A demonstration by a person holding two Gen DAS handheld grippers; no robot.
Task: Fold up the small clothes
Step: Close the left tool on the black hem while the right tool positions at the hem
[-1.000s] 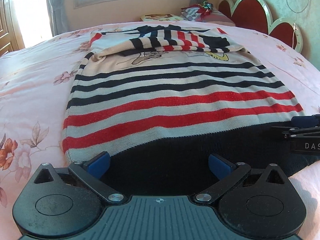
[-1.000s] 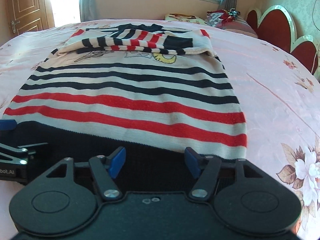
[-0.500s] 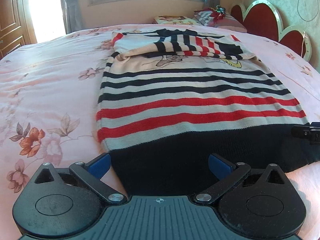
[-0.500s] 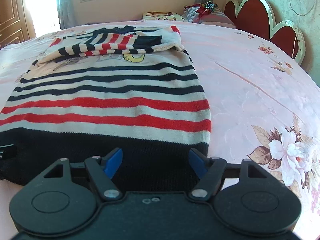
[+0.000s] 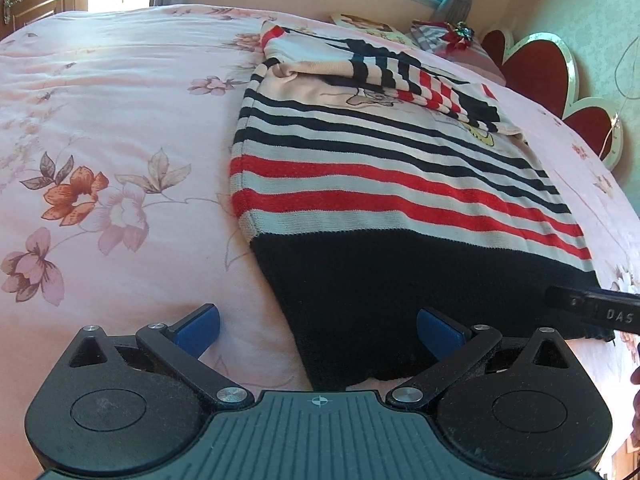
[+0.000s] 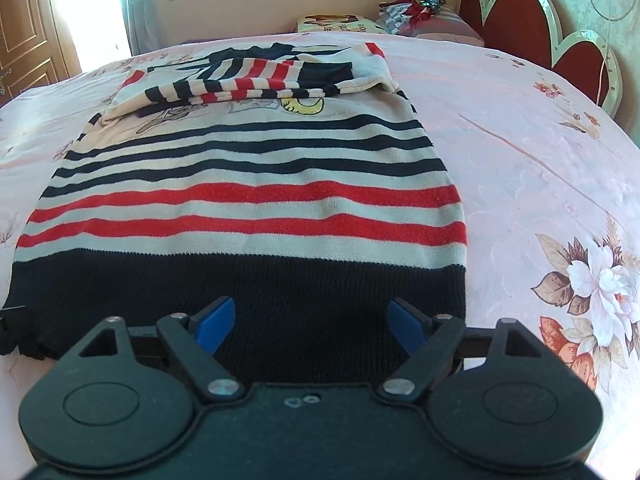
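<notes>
So the striped sweater has its sleeves folded in, and my left gripper and right gripper gape wide at the unfolded dark hem.

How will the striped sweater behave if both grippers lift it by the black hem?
The sweater is knit and lies limp on the bed, so it will probably sag between the left gripper and right gripper. The sleeves folded loosely across its top may slide off. The fuzzy knit likely grips well.

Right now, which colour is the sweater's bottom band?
Solid black on the sweater, clearest in the right wrist view.
</notes>
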